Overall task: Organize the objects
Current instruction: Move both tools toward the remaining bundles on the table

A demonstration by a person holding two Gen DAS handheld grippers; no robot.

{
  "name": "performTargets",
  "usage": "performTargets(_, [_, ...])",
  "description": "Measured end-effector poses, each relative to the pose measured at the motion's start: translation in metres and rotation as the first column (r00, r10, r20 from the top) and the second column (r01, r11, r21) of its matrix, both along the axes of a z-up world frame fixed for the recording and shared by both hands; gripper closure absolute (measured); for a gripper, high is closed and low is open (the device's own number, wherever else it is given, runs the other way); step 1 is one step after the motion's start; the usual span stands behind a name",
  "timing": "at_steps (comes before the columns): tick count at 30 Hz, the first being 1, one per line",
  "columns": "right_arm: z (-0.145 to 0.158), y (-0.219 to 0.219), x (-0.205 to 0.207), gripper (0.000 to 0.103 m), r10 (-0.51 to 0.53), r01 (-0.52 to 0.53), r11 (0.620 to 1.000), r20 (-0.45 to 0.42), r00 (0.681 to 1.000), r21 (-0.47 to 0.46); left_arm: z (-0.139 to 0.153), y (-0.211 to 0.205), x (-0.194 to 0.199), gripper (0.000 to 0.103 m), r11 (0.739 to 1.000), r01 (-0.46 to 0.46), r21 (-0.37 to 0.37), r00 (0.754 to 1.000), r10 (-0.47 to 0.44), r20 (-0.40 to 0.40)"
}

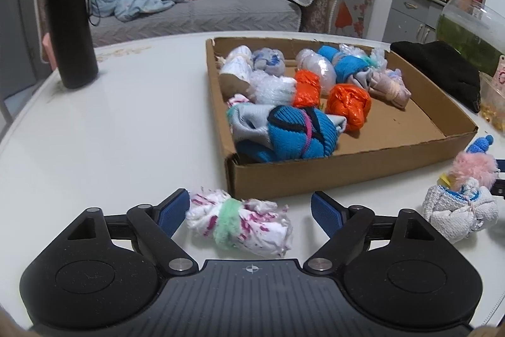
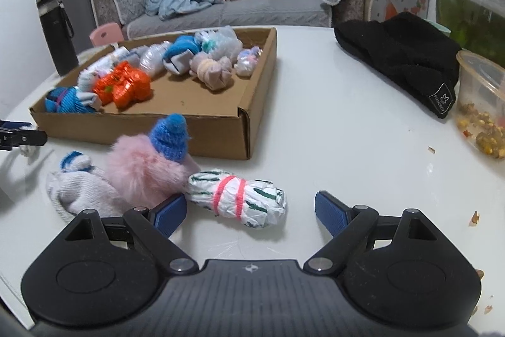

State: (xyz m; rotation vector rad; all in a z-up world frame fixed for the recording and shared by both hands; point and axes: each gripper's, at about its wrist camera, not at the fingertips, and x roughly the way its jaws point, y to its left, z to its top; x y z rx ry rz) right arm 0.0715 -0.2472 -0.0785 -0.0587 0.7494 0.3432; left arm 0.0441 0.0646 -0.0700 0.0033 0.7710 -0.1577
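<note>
Room: living room, grey sofa (image 1: pixel 195 5) at the back with a rumpled blue blanket on it, white counter (image 1: pixel 126 116) up front.
Box: shallow cardboard box (image 1: pixel 344 176) sits on the counter, already carrying a crowd of bundles, orange, blue and clear-wrapped.
Left target: white-and-magenta bundle (image 1: pixel 240 225) cinched by a green band, lying on the counter just in front of the box's near wall.
Left tongs: left tongs (image 1: pixel 249 210) spread wide, bundle lying between the blue pads; left pad looks to be touching or nearly touching its end, right pad clear of it. Nothing clamped.
Right target: white bundle with green marks (image 2: pixel 238 199), tied with pink bands, on the counter near the box's corner.
Right tongs: right tongs (image 2: pixel 251 210) also wide apart; left pad against the bundle's end, right pad well off it. Holding nothing.
Neighbours: pink fluffy bundle with blue knit cap (image 2: pixel 148 166) and grey sock bundle (image 2: pixel 82 190) crowd in beside the left pad.
Handling, my read: both look light, soft, squashy; the plastic-like wrap may slip or crinkle.
Where to grip: across the banded middle, firmest part, so the roll stays together.
Watch out: closing on the right bundle could snag that pink fluff.
</note>
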Motion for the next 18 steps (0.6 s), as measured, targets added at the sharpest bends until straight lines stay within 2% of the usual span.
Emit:
performTargets(3, [-0.001,0.003,-0.002,0.019,0.011,-0.010,1.000,0.011,1.000,-0.026,-0.004,-0.001,0.000,0.023,0.999,0.024,-0.037,0.999,-0.025,-0.023])
performTargets(6, [0.001,0.000,-0.005,0.034,0.025,-0.025,1.000,0.015,1.000,-0.005,-0.003,-0.003,-0.002,0.030,0.999,0.037,-0.028,0.999,-0.038,-0.021])
performTargets(8, [0.003,-0.002,-0.008,0.044,0.033,-0.033,0.999,0.020,0.999,-0.001,-0.003,-0.004,-0.004,0.030,0.998,0.042,-0.041,0.999,-0.043,-0.022])
performTargets(13, [0.009,-0.005,-0.009,0.046,0.031,-0.030,0.999,0.040,0.999,-0.015,-0.002,-0.006,-0.011,0.030,0.998,0.048,-0.044,0.999,-0.049,-0.023])
performTargets(18, [0.007,-0.009,-0.007,0.042,-0.004,0.005,0.999,0.033,0.999,-0.033,-0.003,-0.010,-0.017,0.029,0.999,0.040,-0.023,0.999,-0.040,-0.015])
